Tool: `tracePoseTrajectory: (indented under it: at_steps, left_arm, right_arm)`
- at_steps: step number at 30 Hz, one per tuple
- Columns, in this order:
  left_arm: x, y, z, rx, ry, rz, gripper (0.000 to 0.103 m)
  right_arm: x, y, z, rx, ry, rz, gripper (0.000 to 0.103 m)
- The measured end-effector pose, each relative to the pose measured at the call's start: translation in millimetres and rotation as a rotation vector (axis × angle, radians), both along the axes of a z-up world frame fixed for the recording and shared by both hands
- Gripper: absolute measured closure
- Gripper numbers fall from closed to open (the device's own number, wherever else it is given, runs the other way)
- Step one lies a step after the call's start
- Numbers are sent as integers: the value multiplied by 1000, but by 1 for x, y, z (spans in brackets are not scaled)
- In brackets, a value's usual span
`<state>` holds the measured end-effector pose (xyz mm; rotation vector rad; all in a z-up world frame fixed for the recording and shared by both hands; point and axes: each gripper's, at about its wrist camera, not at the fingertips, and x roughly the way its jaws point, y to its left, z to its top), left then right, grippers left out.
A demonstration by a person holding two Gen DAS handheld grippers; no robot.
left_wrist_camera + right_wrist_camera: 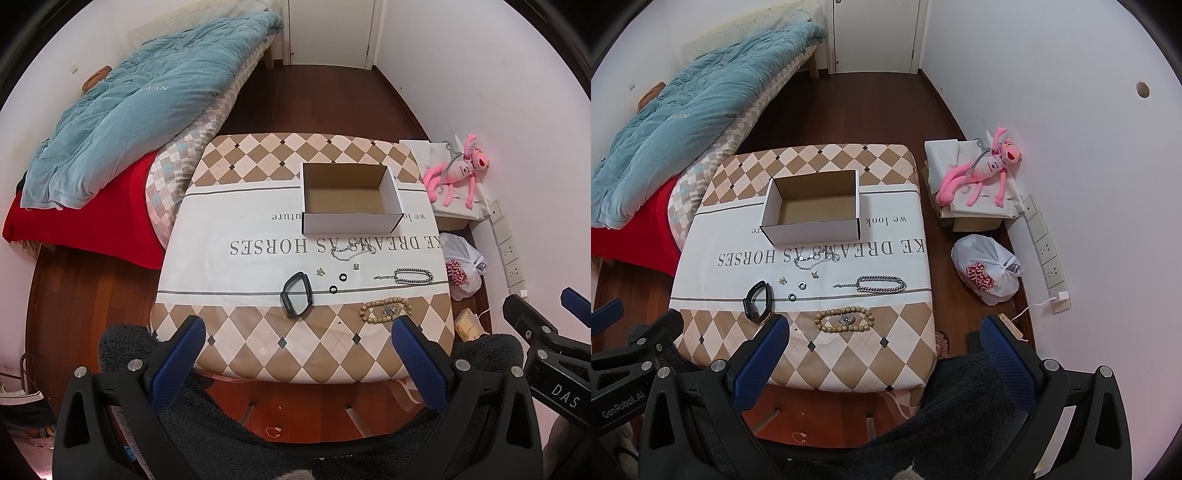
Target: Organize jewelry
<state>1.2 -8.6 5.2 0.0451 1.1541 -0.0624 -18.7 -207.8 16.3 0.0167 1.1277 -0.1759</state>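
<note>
Both wide-open, empty, the left gripper point(299, 354) and right gripper point(882, 350) are hovering short of the table; the tan wooden-bead bracelet point(844, 320) is lying nearest, crosswise, just ahead of the right one.

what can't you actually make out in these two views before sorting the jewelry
- Small pale charms beside the black band: too small to identify in either view.
- Box floor nearest the camera: hidden by its front wall.
- Printed cloth lettering: partly covered by the box.
- Silver piece inside the bead bracelet: too small to identify.
</note>
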Motion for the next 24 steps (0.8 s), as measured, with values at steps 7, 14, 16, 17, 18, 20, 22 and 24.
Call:
tracePoseTrajectory:
  at_steps: [7,14,16,17,18,20,22,24]
  left_arm:
    - [1,-5,1,0,3,1,0]
    - [0,-5,1,-2,1,1,0]
    - [0,-6,1,-3,4,0,0]
    - [-1,-7,0,-3,3,0,0]
    - [-1,-7,-1,-4,3,0,0]
    - [-1,-9,-2,-8,5,-2,0]
    - [3,-11,-6,-14,6,-5,0]
    - [12,-11,-9,-11,-12,-5,0]
  right_arm:
    - [-1,0,-1,0,0,0,0]
    - [0,-1,-3,0,-2,-2,0]
    - [0,-1,-4,0,-2,-1,0]
    - [0,-1,-4,1,-2,-1,0]
    - [0,-1,-4,1,-2,-2,0]
    - [-1,-2,-5,2,-3,-2,0]
    - [8,4,-3,11,-3,-3,0]
    - [15,-5,-1,52,-11,-20,0]
